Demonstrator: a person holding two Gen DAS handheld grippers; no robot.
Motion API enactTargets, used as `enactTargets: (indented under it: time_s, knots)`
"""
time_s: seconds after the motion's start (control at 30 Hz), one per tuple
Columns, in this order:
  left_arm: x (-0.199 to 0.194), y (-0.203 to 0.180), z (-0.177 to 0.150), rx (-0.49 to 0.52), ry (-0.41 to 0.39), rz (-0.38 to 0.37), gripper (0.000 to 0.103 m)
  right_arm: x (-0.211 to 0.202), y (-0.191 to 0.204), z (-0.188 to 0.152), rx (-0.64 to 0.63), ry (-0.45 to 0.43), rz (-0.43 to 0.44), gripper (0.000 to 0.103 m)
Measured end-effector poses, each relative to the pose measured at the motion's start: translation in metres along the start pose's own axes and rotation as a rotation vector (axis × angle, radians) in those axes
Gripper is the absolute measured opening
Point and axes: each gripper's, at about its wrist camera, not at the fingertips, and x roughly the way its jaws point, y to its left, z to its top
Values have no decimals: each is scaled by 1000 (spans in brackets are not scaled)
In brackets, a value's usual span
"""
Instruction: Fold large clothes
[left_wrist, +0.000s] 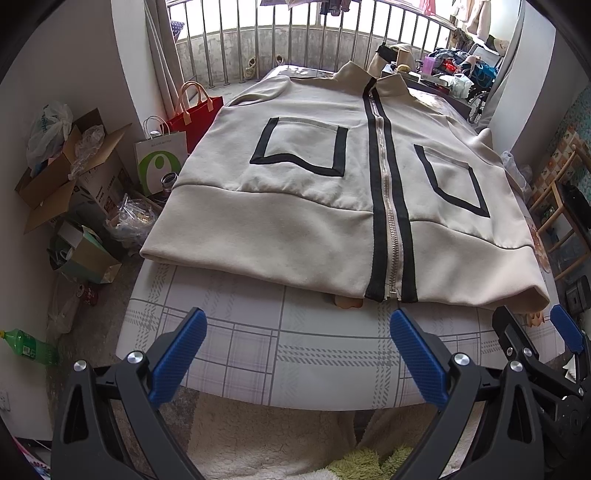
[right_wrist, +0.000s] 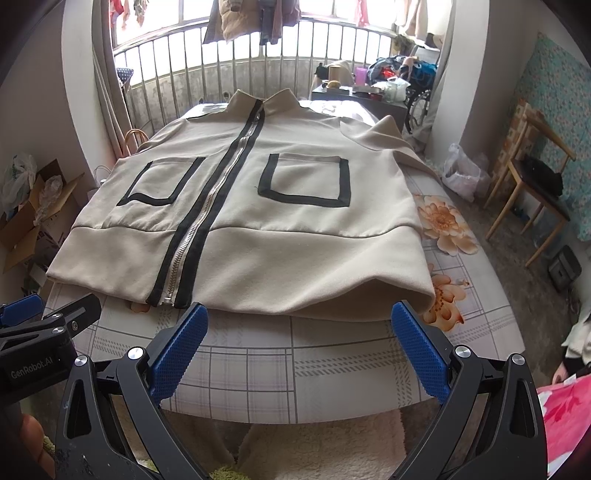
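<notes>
Both tongs, left tongs (left_wrist: 297, 354) and right tongs (right_wrist: 299, 350), gape empty at the frame bottom; the beige jacket (left_wrist: 314, 192) lies flat across the bed (left_wrist: 295, 350), centre frame, sleeves apparently tucked, body folds remaining.

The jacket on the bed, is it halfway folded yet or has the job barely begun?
Barely begun. Done: the jacket lies front up on the bed, zipped, and its sleeves seem tucked in or under. In hand: nothing; the left gripper and right gripper are both open, near the hem, not touching it. Left: the hem to collar fold, as the body shows full length.
</notes>
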Motion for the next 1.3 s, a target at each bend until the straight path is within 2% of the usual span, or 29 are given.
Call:
enactTargets:
  time_s: [1.3]
  knots:
    - [-1, -1, 1, 0, -5, -3, 98, -1, 1, 1, -3, -4, -8, 95]
